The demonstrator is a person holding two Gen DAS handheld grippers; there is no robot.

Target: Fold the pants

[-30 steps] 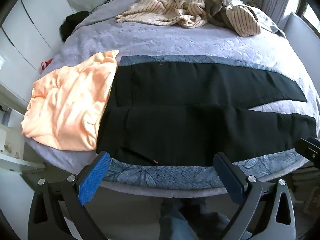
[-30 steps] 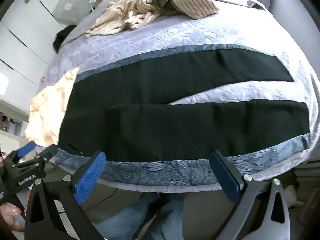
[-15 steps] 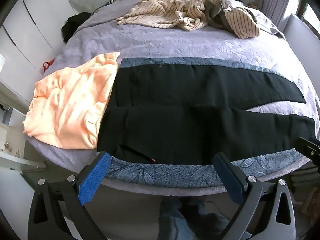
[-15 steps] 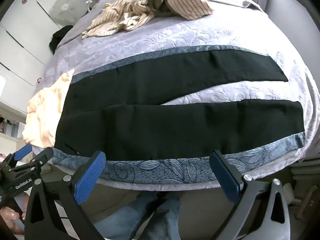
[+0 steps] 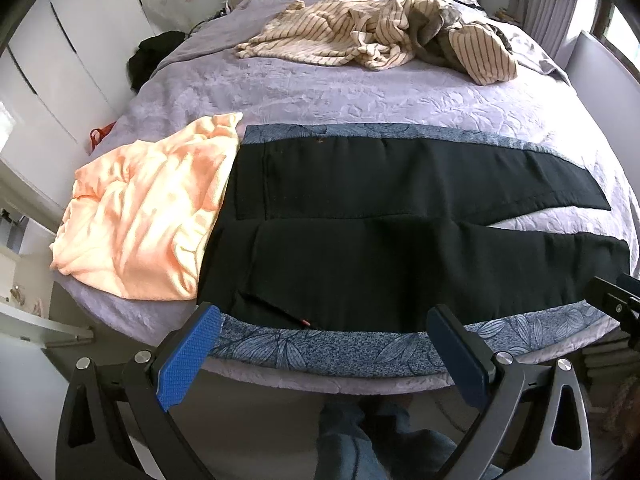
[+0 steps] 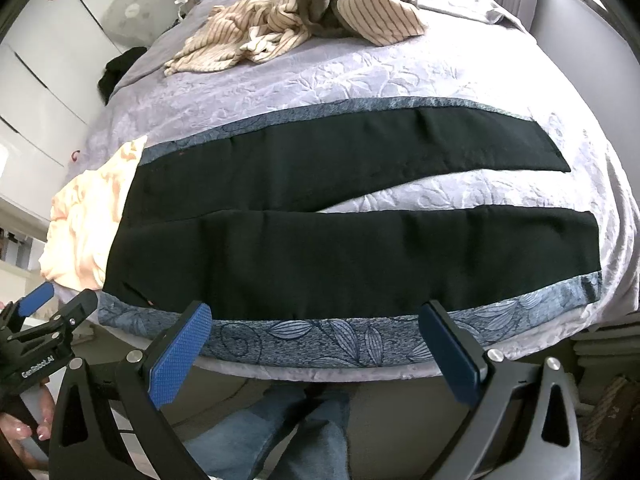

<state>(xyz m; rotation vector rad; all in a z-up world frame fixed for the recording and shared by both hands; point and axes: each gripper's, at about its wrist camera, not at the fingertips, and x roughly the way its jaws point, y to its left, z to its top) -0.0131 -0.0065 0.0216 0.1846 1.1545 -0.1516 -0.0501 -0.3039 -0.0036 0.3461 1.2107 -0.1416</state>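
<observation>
Black pants (image 5: 384, 232) (image 6: 320, 216) lie flat across the near end of the bed, waist to the left, both legs stretched right with a wedge of bedspread showing between them. My left gripper (image 5: 324, 344) hangs open above the bed's near edge, by the waist and hip, holding nothing. My right gripper (image 6: 316, 344) is open too, above the near edge beside the lower leg, with nothing between its blue pads (image 6: 180, 356). The left gripper (image 6: 44, 320) shows at the right wrist view's left edge, and the right gripper's tip (image 5: 616, 300) at the left wrist view's right edge.
A peach garment (image 5: 144, 216) lies crumpled left of the waist. Striped clothes (image 5: 376, 36) are piled at the far end. The lilac bedspread (image 5: 320, 92) has a blue leaf-patterned band (image 5: 340, 348) along the near edge. White cupboards (image 5: 48, 80) stand left. The person's jeans (image 6: 280, 432) show below.
Both grippers have drawn back and tilted up a little, so the pants sit lower in view and more of the far bed shows. The pants have not moved.
</observation>
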